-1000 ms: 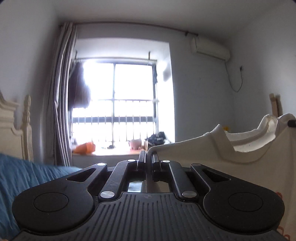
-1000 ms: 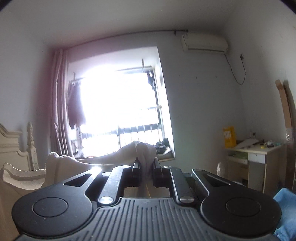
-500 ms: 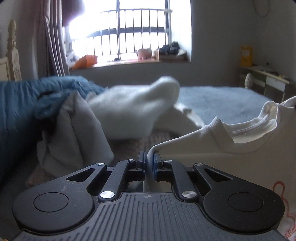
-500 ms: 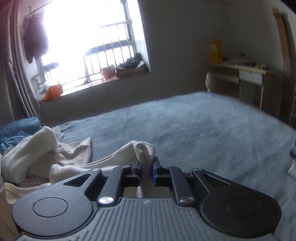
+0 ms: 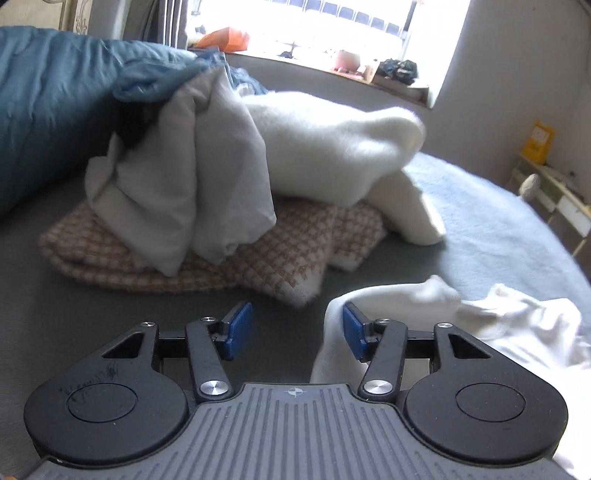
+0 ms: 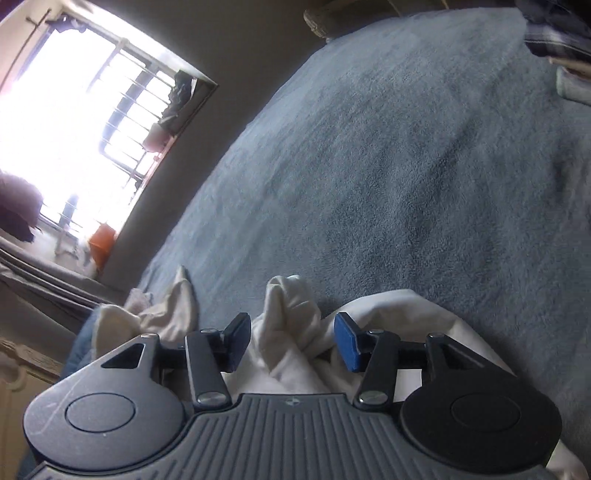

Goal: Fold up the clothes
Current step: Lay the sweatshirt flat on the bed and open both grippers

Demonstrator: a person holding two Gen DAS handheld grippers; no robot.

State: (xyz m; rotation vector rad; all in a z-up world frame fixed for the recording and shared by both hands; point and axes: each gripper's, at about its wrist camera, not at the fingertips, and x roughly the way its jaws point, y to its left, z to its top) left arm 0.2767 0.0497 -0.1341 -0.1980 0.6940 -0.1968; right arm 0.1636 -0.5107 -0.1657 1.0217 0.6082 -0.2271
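Ahead of my left hand-held gripper a barred window (image 5: 325, 33) glares above a sill holding an orange bag (image 5: 221, 37) and a small pot (image 5: 347, 57). Far right of it, a yellow box (image 5: 541, 138) stands on a pale desk (image 5: 561, 199). A grey-blue bed cover (image 6: 388, 155) spreads beyond my right one.

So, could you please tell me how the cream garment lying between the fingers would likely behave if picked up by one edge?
The cream garment would probably flop and drape, since it lies crumpled in soft folds. It looks thin, so likely light, and it may drag on the fuzzy bedspread.
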